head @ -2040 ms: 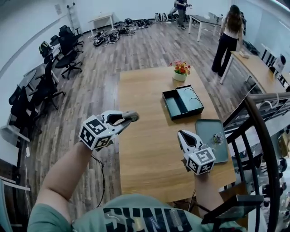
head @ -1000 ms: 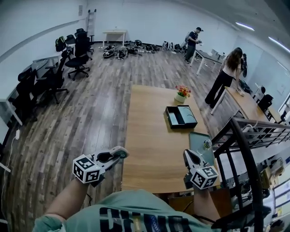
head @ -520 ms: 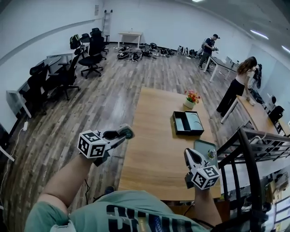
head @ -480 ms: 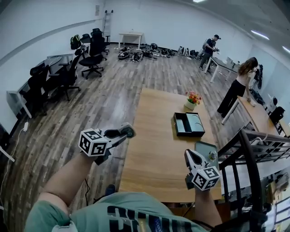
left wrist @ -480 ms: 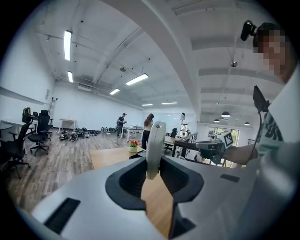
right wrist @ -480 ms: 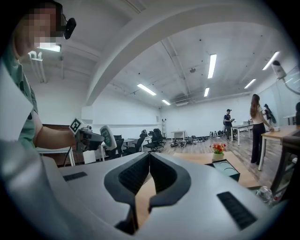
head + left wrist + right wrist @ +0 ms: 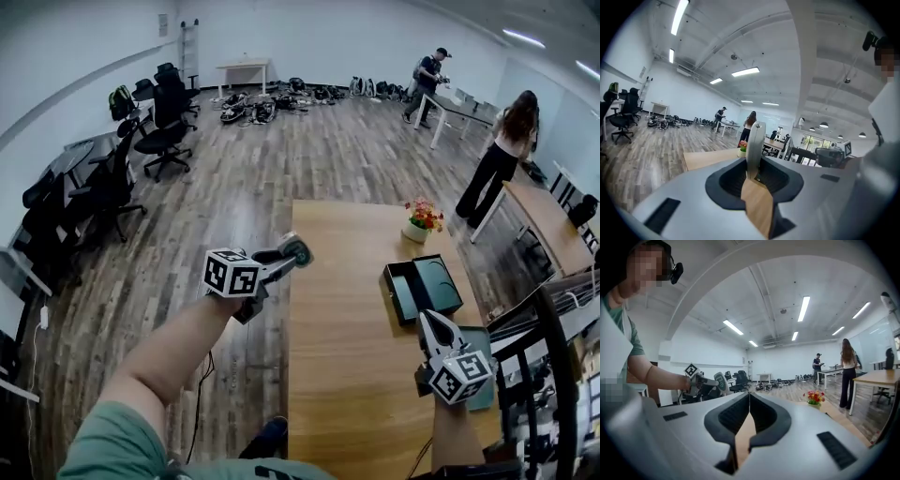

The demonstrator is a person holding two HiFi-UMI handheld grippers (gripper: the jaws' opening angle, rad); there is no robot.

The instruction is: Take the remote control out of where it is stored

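A dark open box (image 7: 424,289) lies on the right half of the long wooden table (image 7: 347,366); I make out no remote control in any view. My left gripper (image 7: 298,249) hovers at the table's left edge, well left of the box, its jaws together with nothing between them (image 7: 755,129). Just short of the box, my right gripper (image 7: 427,317) is over the table with its tips pointing at it. Its jaws meet at the tip and hold nothing (image 7: 749,394).
A small pot of flowers (image 7: 422,217) stands beyond the box. A teal tray (image 7: 474,336) shows partly behind the right gripper. A dark railing (image 7: 562,366) runs along the right. Office chairs (image 7: 159,122) and two standing people (image 7: 506,150) are farther off.
The head view has swung left, so the table sits further right in the picture. My left gripper has risen and moved toward the table's left edge. Both jaws look the same as before.
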